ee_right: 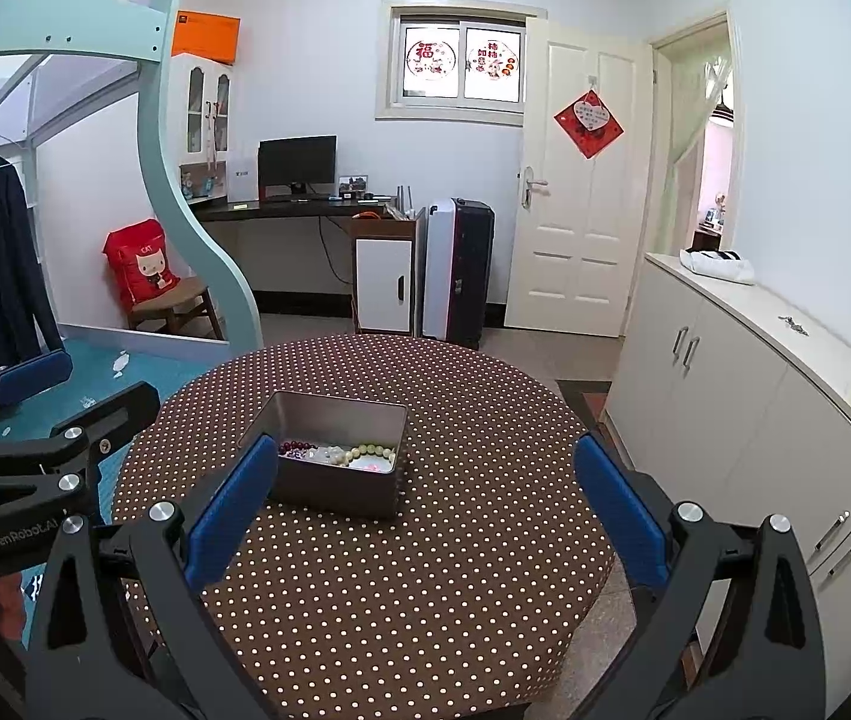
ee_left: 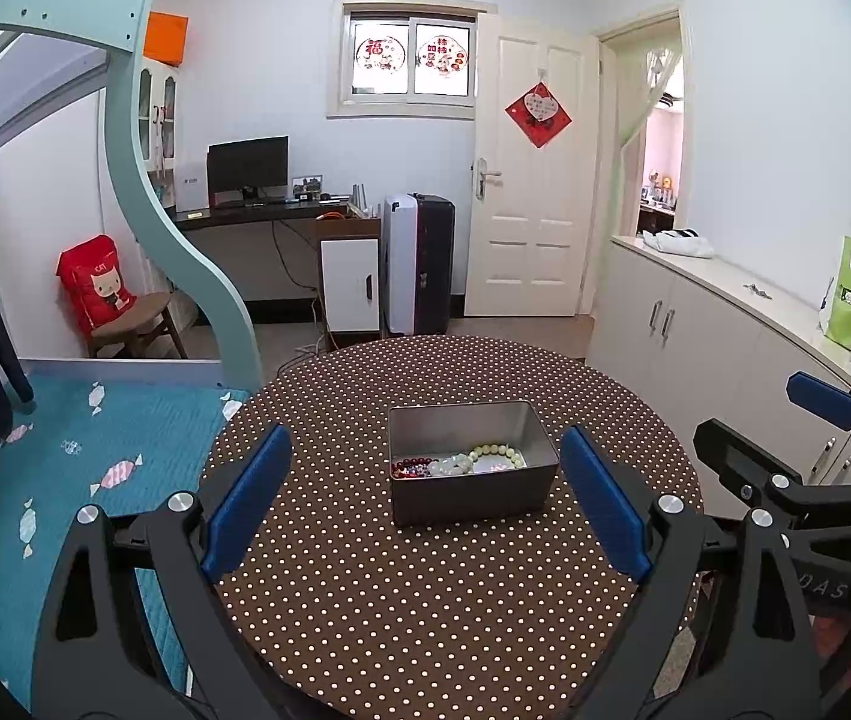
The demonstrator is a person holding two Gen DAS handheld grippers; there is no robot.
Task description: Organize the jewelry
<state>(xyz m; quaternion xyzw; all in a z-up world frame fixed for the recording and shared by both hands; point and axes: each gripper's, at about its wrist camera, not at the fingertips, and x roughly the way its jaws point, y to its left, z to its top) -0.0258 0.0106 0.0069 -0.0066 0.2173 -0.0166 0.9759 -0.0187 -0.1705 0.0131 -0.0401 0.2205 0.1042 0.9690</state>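
The left gripper (ee_left: 425,498) hangs released, fingers spread wide. At twelve o'clock from it, mid-worktop (ee_left: 425,612), the tin (ee_left: 473,495) holds bead bracelets (ee_left: 497,455): light, slippery, loose strands, probably best pinched across one cord. The right gripper (ee_right: 425,504) is likewise released.

Tin (ee_left: 473,492) sits mid table (ee_left: 425,630), bracelets (ee_left: 461,463) inside at its near end. Bed (ee_left: 65,468) left of table, cupboards (ee_left: 683,324) right. Behind: desk (ee_left: 257,217) w/ monitor (ee_left: 248,165), suitcase (ee_left: 433,264) next to door (ee_left: 530,180).
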